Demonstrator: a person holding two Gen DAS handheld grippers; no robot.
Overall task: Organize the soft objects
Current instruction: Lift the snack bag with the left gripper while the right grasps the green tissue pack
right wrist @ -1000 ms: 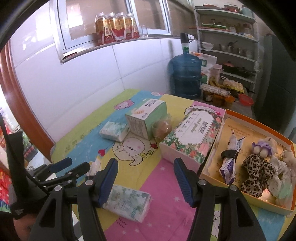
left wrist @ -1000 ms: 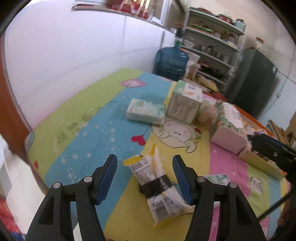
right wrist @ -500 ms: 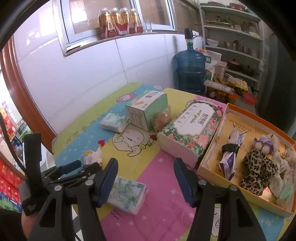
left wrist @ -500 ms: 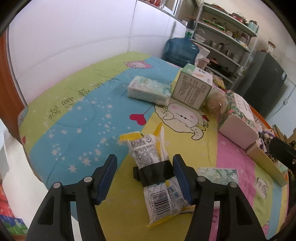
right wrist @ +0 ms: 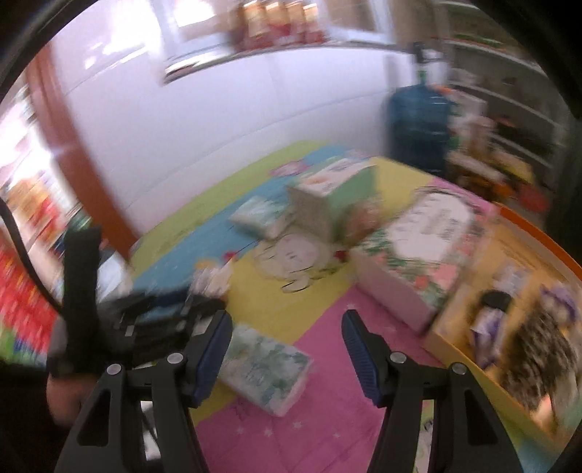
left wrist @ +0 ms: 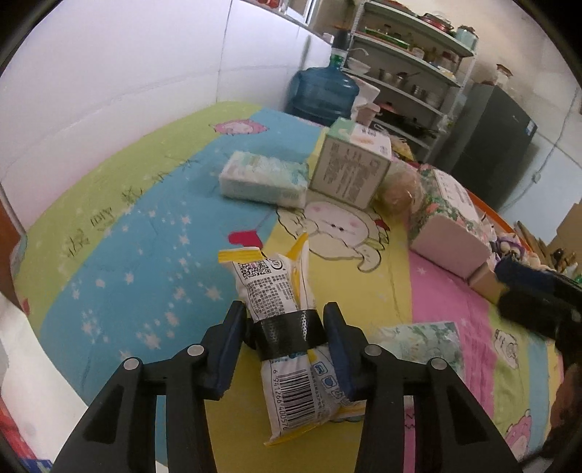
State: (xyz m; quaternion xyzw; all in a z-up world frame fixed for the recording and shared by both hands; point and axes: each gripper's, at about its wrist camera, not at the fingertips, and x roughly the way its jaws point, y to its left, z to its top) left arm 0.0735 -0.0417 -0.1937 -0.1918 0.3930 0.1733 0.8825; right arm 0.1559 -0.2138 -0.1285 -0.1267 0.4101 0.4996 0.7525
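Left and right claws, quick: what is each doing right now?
Left claw: closing around the black-taped bundle of white and yellow packets, pads at its sides.
Right claw: open, opening slightly, nothing between its pads.

- A lived-in home, in a room that doubles as kitchen storage.
- A metal shelf rack (left wrist: 407,54) against the far wall holds pots, bowls and jars.
- A big blue water jug (left wrist: 322,92) stands on the floor beside it.
- A dark fridge (left wrist: 487,142) stands to the right of the rack.
- A child's cartoon-printed quilt (left wrist: 145,233) covers the work surface.
- Bottled drinks (right wrist: 280,25) line a window ledge above the white tiled wall (left wrist: 109,91).
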